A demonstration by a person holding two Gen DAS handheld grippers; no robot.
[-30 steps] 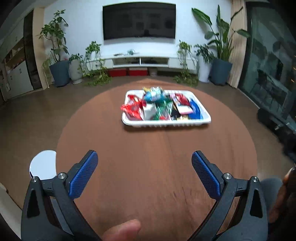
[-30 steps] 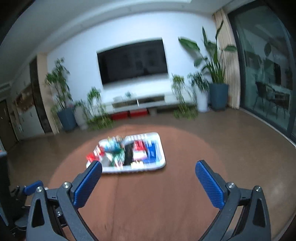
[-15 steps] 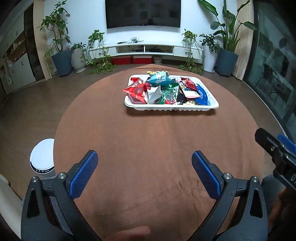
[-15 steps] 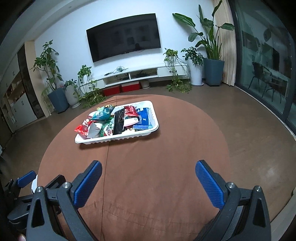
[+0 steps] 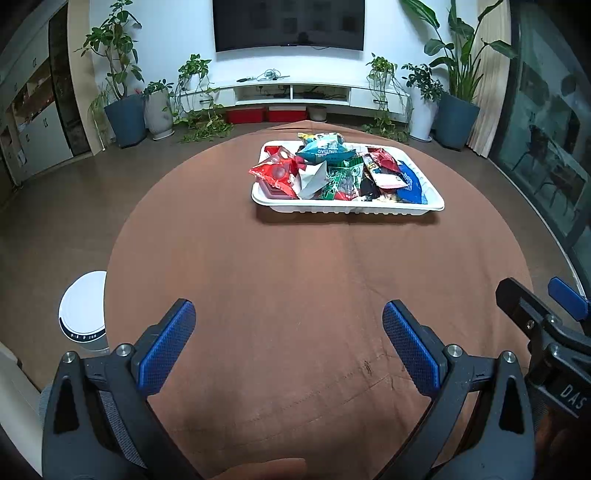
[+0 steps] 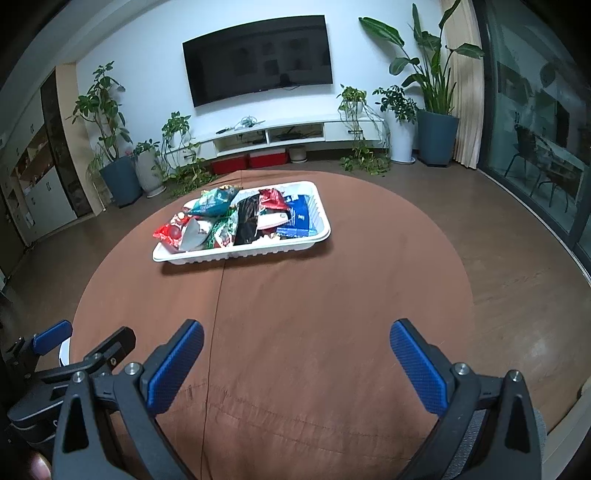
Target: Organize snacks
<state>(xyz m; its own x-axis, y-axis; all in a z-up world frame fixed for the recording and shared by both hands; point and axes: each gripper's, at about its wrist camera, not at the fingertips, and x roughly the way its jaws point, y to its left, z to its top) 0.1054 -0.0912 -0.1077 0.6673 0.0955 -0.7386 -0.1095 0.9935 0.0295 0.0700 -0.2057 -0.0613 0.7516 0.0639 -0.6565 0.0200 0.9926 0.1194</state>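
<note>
Your tray (image 5: pixel 347 211) sits on the far half of the table (image 5: pixel 295 280), snacks (image 5: pixel 332 173) heaped inside it. Behind the table stands the TV stand (image 5: pixel 295 94), the TV (image 5: pixel 288 24) above it, plants (image 5: pixel 122 74) at both ends. A stool (image 5: pixel 83 310) stands left of the table's near edge. Your left gripper (image 5: pixel 288 326) and right gripper (image 6: pixel 295 343) hang side by side over the near edge, well apart from the tray.

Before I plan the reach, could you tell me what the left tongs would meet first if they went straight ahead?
Probably the white tray of snack packets; only bare brown tablecloth lies before it. The left tongs are open.
</note>
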